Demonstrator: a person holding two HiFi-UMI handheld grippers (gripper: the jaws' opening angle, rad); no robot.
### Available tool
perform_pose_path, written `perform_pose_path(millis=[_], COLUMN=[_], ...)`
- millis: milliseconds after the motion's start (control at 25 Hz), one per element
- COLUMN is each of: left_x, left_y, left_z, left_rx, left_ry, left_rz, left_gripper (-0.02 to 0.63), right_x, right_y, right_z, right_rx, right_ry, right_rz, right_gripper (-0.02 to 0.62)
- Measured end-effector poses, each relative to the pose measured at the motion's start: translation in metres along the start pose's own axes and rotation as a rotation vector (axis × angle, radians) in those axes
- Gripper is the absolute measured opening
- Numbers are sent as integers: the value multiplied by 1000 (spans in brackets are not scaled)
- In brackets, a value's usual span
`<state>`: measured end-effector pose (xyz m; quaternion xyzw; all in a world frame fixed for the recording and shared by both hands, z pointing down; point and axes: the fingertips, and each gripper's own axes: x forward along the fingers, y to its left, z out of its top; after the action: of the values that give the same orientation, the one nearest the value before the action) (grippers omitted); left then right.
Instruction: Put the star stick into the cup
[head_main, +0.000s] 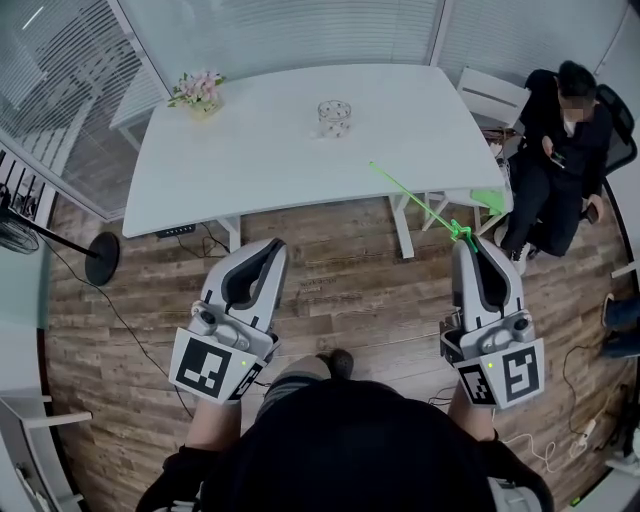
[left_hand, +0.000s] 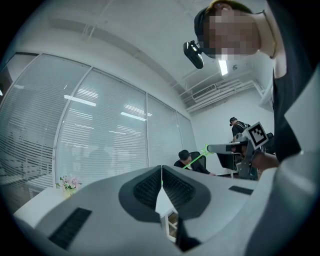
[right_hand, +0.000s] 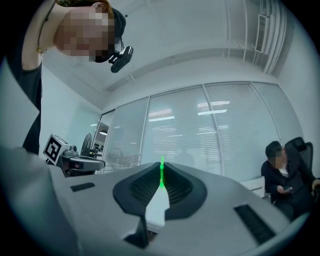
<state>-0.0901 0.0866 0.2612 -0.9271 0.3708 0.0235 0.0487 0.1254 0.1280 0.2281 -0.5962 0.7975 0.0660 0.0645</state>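
status: i have the right gripper (head_main: 468, 243) clamped on the thin bright green plastic star stick (head_main: 415, 198). its jaws are nearly together, with the stick pinched between the ribbed pads at the very tips. what looks like the star sits just at the jaw tips, and the plain shaft runs out ahead toward the white rounded table (head_main: 270, 150). the left gripper (head_main: 275, 245) hangs level beside it, jaws pressed together on nothing. the small clear glass cup (head_main: 334, 117) stands upright near the middle of the table, well apart from the stick's far end, which only reaches the table's front edge. judgement: the stick is in hand and the carry to the cup is not yet done. hazards: the grip sits at one end of a long thin shaft, so any roll of my wrist will likely swing the free end wide. that could miss the cup's mouth or strike the rim and topple the light glass. the shaft may also pivot between the pads if it catches the rim. a seated person in dark clothes (head_main: 555, 150) is close to the table's right end, so a wide swing that way is to be avoided.
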Motion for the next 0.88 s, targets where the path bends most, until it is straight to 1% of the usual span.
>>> perform_pose_path(millis=[200, 360, 560, 720, 880], left_x=[2, 6, 24, 41, 61], left_y=[0, 10, 15, 30, 48], left_z=[-3, -2, -2, -9, -9], left_rx=[-5, 4, -1, 0, -3], left_ry=[11, 9, -11, -13, -29], left_rz=[10, 25, 3, -5, -13], left_gripper=[18, 18, 18, 18, 18], right_x=[8, 19, 33, 51, 75], right_y=[-4, -6, -9, -16, -22], right_z=[-5, -6, -10, -14, -20], right_rx=[20, 25, 21, 32, 33], right_ry=[3, -7, -8, -15, -10], right_rz=[16, 26, 30, 29, 31], right_gripper=[23, 23, 23, 23, 23])
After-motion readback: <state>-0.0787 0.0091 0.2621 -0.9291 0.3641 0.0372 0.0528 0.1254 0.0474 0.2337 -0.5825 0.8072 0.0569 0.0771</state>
